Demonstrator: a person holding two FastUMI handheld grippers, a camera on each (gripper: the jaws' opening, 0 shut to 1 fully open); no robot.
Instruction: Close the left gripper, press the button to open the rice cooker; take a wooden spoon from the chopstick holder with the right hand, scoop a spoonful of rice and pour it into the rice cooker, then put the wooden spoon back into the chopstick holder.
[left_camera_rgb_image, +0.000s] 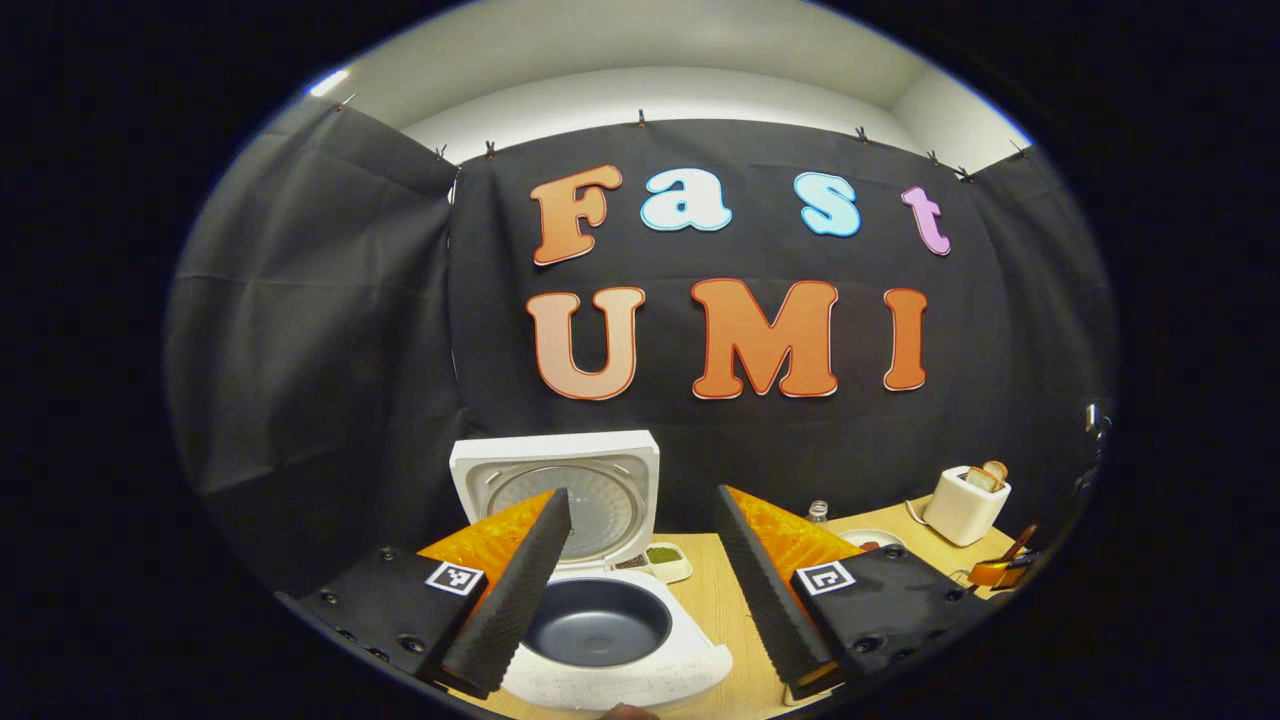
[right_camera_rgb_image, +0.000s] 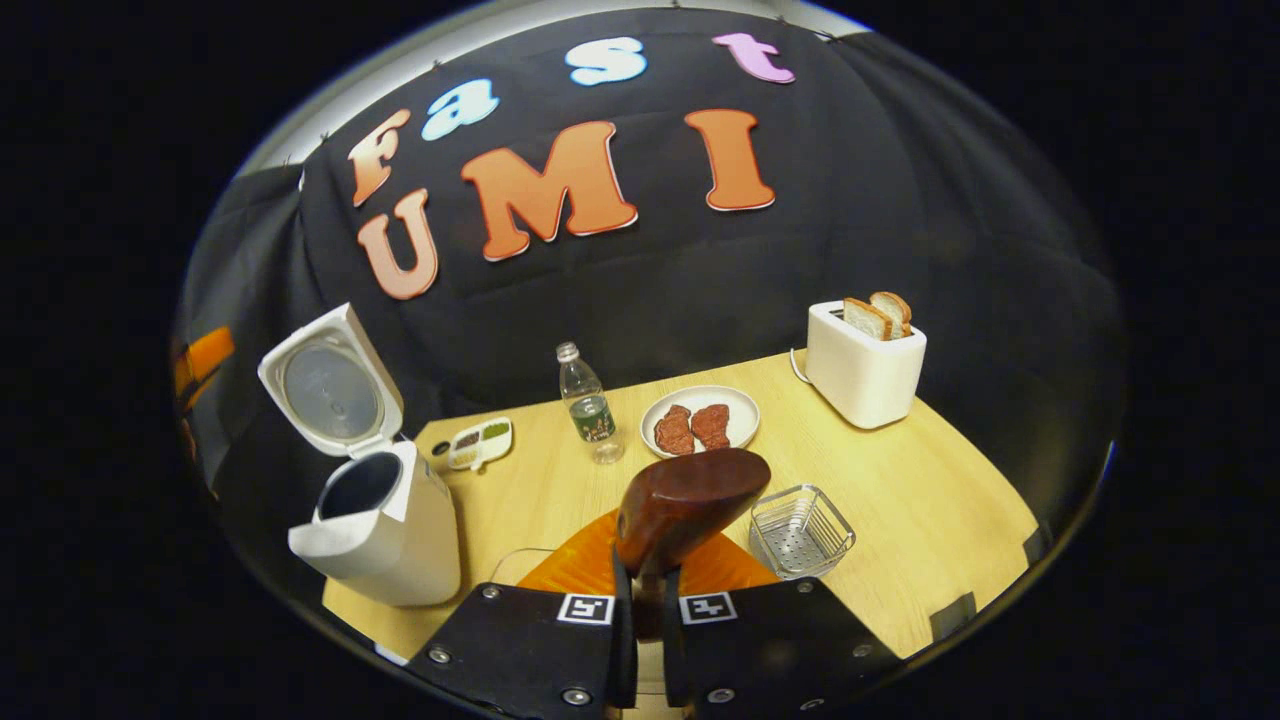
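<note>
Left jaws (left_camera_rgb_image: 640, 570): spread wide, hovering above white rice cooker (left_camera_rgb_image: 610, 630), lid up.
Right jaws (right_camera_rgb_image: 640, 600): clamped on dark wooden spoon (right_camera_rgb_image: 690, 505), bowl level.
Advice: carry level to white rice cooker (right_camera_rgb_image: 375, 525), then tip over pot.

left gripper (left_camera_rgb_image: 640, 580) jaws apart, right gripper (right_camera_rgb_image: 640, 620) jaws clamped

No readable text from my end. Square black-white marker tags on left claw (left_camera_rgb_image: 640, 585) and right claw (right_camera_rgb_image: 642, 640), patterns only. Bottle (right_camera_rgb_image: 588, 405) label too small to read.
</note>
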